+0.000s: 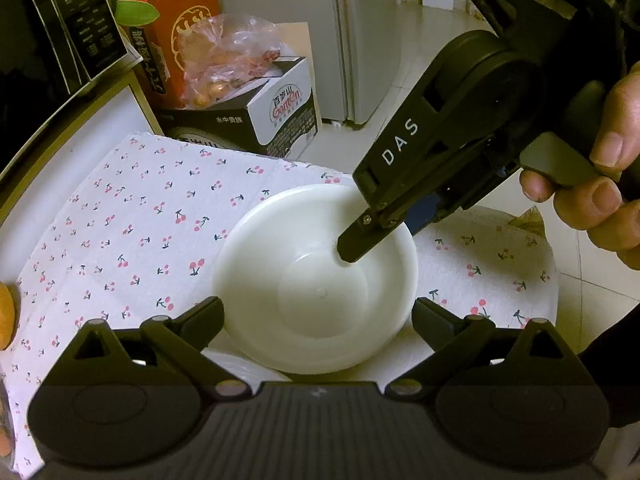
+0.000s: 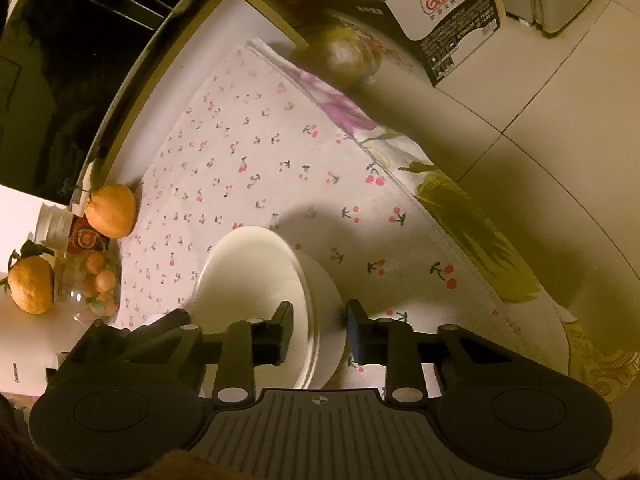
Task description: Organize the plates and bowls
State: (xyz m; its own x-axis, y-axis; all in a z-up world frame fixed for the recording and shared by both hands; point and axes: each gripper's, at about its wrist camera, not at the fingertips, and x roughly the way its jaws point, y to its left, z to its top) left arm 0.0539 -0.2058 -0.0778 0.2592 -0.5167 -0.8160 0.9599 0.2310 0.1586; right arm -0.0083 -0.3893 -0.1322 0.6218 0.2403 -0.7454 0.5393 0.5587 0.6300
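A white bowl [image 1: 316, 280] stands on the cherry-print cloth [image 1: 140, 220], and the edge of a white plate [image 1: 236, 364] shows under its near side. My right gripper [image 1: 384, 236], held by a hand, comes in from the upper right. One of its fingers is inside the bowl and the blue-padded one is outside the far rim. In the right wrist view the bowl [image 2: 248, 280] has its rim between the fingers of the right gripper [image 2: 320, 310], which is shut on it. My left gripper [image 1: 320, 316] hangs open over the near rim and touches nothing.
Cardboard boxes [image 1: 280, 108] and a bag of fruit stand beyond the cloth. Two oranges [image 2: 110, 210] and a glass dish of small fruit [image 2: 96, 284] sit at the left beside a black appliance [image 2: 80, 60]. The table edge drops to tiled floor [image 2: 560, 120] on the right.
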